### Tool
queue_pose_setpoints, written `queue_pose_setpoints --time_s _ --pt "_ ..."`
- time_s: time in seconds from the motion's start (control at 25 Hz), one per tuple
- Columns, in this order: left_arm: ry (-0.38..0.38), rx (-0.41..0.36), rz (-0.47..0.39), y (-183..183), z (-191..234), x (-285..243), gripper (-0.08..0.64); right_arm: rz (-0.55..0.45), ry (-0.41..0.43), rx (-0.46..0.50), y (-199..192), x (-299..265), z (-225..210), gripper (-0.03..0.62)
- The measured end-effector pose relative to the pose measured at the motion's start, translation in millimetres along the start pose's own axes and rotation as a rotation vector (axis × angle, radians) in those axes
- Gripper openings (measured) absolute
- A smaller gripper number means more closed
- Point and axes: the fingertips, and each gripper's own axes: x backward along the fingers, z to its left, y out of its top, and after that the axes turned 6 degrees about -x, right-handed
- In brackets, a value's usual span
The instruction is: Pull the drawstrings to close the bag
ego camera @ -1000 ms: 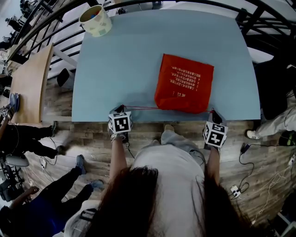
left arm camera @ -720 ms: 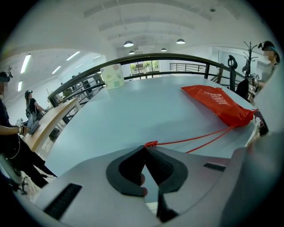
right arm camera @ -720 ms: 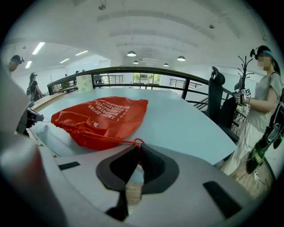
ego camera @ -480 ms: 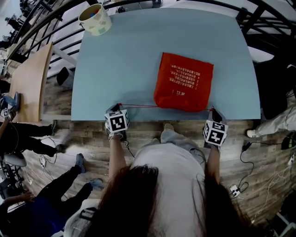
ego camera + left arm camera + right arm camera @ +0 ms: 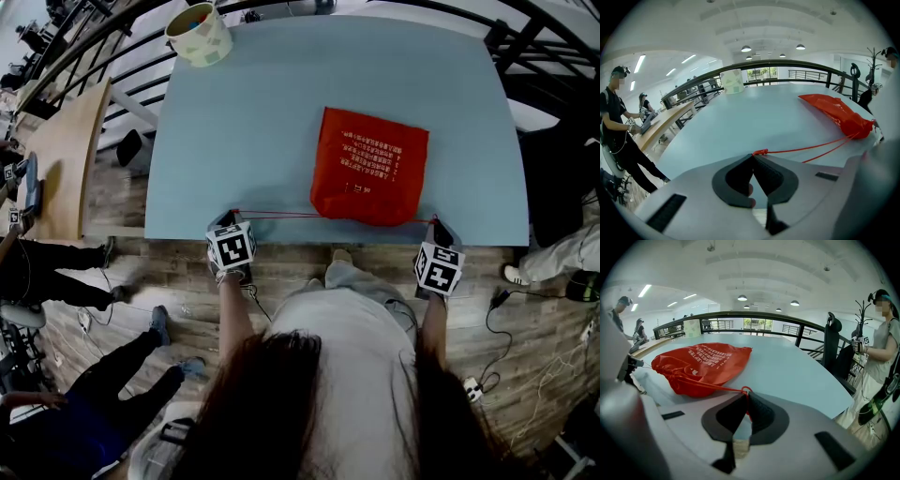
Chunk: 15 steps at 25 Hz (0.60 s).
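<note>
A red drawstring bag [image 5: 368,167] lies flat on the blue table [image 5: 253,122], its gathered mouth toward the near edge. Two red drawstrings run out of the mouth, one to each side. My left gripper [image 5: 232,217] is at the near edge, left of the bag, shut on the knotted end of the left drawstring [image 5: 760,152], which stretches taut to the bag [image 5: 834,115]. My right gripper [image 5: 434,223] is at the near edge by the bag's right corner, shut on the right drawstring's loop [image 5: 746,390], close to the bag [image 5: 701,364].
A pale paper cup [image 5: 199,36] stands at the table's far left corner. A wooden desk [image 5: 56,159] lies to the left, and dark railings run behind the table. People stand to the left [image 5: 616,117] and to the right [image 5: 881,348].
My left gripper has moved left along the near table edge, drawing its drawstring out longer and tauter. The bag's mouth has drawn in slightly. The right gripper has stayed put.
</note>
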Motion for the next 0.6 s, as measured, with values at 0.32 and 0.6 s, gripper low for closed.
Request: queue_pose_setpoints --time_s 0.32,0.6 --pt "0.006 0.001 0.002 0.7 3.9 -1.0 0.018 -0.002 -0.003 0.001 1.3 -1.1 -0.9 0.031" --pt "0.017 0.007 0.004 -0.2 7.2 -1.6 0.017 -0.009 -0.032 -0.026 1.0 0.5 -10.9 0.031"
